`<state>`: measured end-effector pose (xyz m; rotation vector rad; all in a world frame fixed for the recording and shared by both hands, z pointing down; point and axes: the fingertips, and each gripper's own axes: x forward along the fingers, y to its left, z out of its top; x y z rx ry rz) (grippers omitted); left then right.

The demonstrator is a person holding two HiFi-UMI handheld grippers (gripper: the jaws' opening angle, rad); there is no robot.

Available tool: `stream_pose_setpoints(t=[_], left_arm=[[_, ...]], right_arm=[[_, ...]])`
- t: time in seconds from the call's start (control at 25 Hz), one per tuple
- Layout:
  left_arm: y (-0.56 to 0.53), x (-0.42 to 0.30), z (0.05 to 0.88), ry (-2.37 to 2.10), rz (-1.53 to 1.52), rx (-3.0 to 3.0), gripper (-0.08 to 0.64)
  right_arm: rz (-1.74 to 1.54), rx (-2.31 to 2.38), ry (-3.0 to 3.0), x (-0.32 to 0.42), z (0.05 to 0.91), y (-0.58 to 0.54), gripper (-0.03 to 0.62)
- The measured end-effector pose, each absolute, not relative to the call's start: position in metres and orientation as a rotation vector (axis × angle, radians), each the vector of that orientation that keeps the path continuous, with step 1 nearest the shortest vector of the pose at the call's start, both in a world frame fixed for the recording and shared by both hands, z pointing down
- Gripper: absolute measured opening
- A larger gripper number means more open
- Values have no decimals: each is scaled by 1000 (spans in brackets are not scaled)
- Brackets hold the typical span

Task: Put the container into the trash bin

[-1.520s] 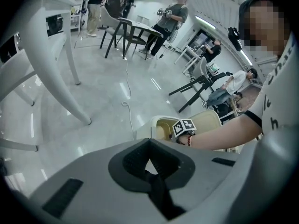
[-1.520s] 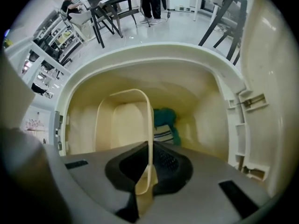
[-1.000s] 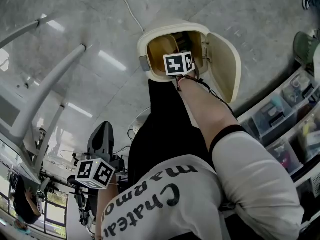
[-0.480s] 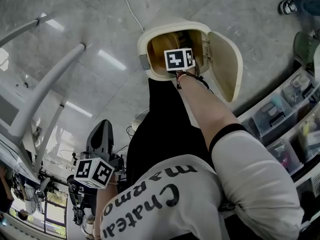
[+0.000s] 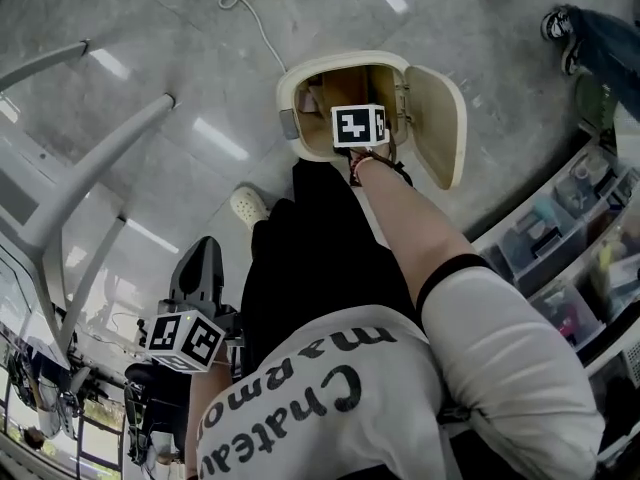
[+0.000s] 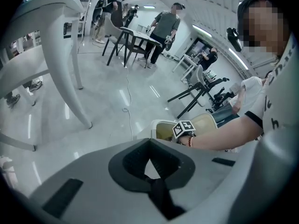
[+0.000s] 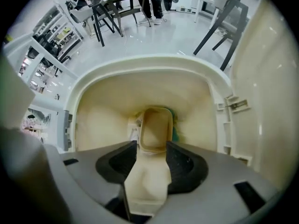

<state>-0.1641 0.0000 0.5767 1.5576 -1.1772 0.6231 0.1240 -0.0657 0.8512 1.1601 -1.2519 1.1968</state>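
Note:
The cream trash bin (image 5: 290,98) stands on the floor with its lid (image 5: 435,118) swung open to the right. My right gripper (image 5: 358,128) hangs over the bin's mouth and points straight down. In the right gripper view its jaws (image 7: 152,157) are opening, and the pads do not press on anything. A beige rectangular container (image 7: 155,129) lies at the bottom of the bin (image 7: 149,64), seen through the gap between them. My left gripper (image 5: 203,263) is held low at my left side, far from the bin, shut and empty (image 6: 152,178).
White table legs (image 5: 90,178) slant across the floor at the left. A cable (image 5: 250,18) lies beyond the bin. Shelves with clear storage boxes (image 5: 560,238) line the right side. My shoe (image 5: 247,206) is beside the bin. Another person's foot (image 5: 560,23) stands at the top right.
The right gripper stays over the bin's mouth, slightly higher. The head view has shifted, so the bin sits a little higher in frame, and my shoe has come into view.

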Motion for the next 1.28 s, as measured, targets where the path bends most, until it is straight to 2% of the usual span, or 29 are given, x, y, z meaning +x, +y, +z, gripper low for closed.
stream_pose_setpoints(t=[0.36,0.8,1.08,1.28], left_arm=[[-36,-147,528,-1117,501,1782,21],[-82,-123,408,-915,367,2117,21],[-97,-108,308,-790,208,2352,21],[-97,-112,246,-724,70,2448,21]], right_arm=[[1318,1315,-1313,119,743,-49,196],[1506,1815,-1514,90,549,-58,115],[1381,2077,-1762,87,420,-60,68],[1064,2207,-1928,92,318,-60,51]])
